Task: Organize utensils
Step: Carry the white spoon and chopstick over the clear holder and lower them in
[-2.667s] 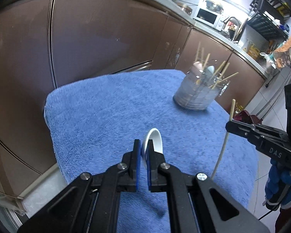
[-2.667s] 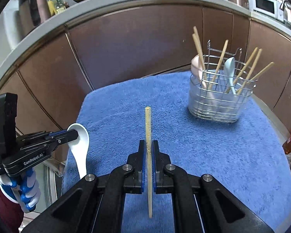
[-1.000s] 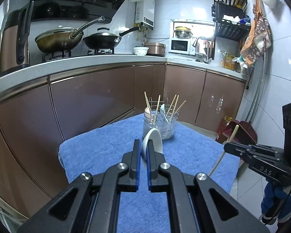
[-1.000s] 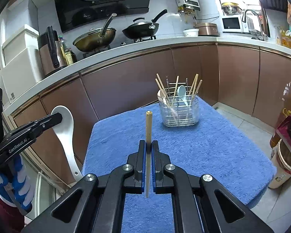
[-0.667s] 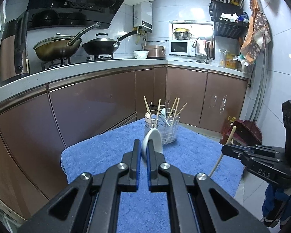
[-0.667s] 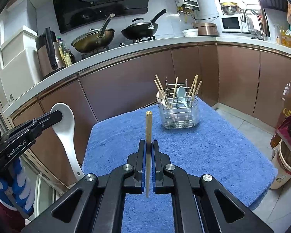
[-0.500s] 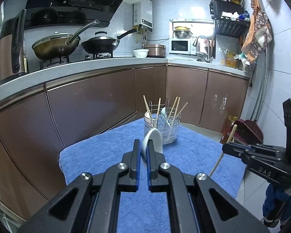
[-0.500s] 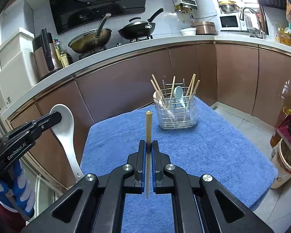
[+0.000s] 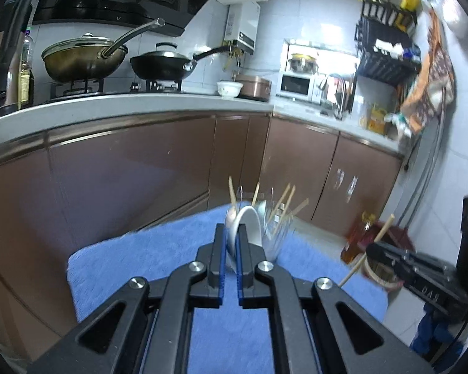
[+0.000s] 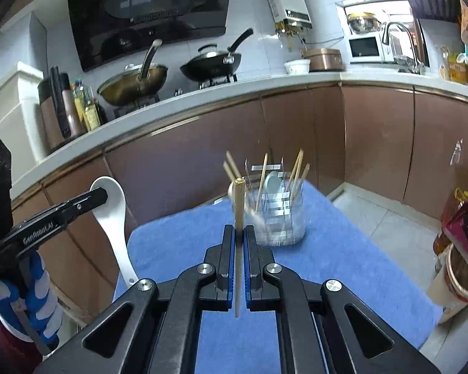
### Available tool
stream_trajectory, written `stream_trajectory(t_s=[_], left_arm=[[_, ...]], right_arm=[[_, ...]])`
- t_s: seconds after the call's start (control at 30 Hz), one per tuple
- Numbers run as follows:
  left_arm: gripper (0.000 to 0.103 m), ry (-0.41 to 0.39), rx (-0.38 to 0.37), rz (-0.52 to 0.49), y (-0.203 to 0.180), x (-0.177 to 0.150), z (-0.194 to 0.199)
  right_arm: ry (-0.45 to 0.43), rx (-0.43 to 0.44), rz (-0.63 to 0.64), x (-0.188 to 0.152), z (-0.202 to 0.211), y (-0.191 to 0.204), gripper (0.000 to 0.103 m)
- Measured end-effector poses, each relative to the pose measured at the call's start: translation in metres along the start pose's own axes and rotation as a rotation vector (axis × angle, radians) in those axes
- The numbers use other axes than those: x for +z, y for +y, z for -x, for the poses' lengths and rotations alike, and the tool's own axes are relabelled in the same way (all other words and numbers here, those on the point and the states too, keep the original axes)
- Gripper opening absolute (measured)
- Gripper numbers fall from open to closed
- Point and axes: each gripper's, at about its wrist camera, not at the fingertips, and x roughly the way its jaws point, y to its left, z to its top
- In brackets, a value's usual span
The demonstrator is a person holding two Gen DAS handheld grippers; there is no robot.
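Observation:
My left gripper [image 9: 231, 233] is shut on a white ceramic spoon [image 9: 248, 224], held up over the blue towel [image 9: 159, 249]. My right gripper [image 10: 240, 233] is shut on a single wooden chopstick [image 10: 239, 205] that stands upright between the fingers. A wire utensil basket [image 10: 277, 215] with several chopsticks and a spoon stands on the far side of the towel, ahead of both grippers; it is blurred behind the spoon in the left wrist view [image 9: 276, 227]. The left gripper and its spoon [image 10: 112, 205] show at the left of the right wrist view, and the right gripper [image 9: 390, 254] shows at the right of the left wrist view.
Brown kitchen cabinets [image 10: 296, 131] run behind the towel-covered table, with a counter holding two pans [image 10: 212, 62] on a stove. A bottle and a bin [image 10: 458, 258] stand on the floor at the right.
Both grippers have lifted from looking down at the towel to looking level at the kitchen. Over the last half second both views shifted slightly and blurred. Both grips are unchanged.

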Motion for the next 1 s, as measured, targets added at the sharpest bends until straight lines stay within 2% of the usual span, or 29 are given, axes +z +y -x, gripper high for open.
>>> stream_trajectory(t_s=[0.17,0.4,0.7,1.0], left_arm=[[0.004,-0.061,0.016,0.015,-0.004,0.037,-0.036],[0.004,-0.072,0.005,0.03,-0.025,0.067,-0.107],[0.005,-0.049,0.026,-0.009,-0.053,0.066,-0.186],[0.005,-0.05,0.066,-0.015,-0.055,0.051,-0.231]], right_arm=[[-0.068,0.007,-0.004,0.036,-0.014,-0.017,0.005],[-0.136,0.009,0.007,0.073,-0.041,-0.038,0.005],[-0.173,-0.017,0.03,0.102,-0.08,-0.057,0.005],[-0.145,-0.053,0.041,0.101,-0.122,-0.07,0.005]])
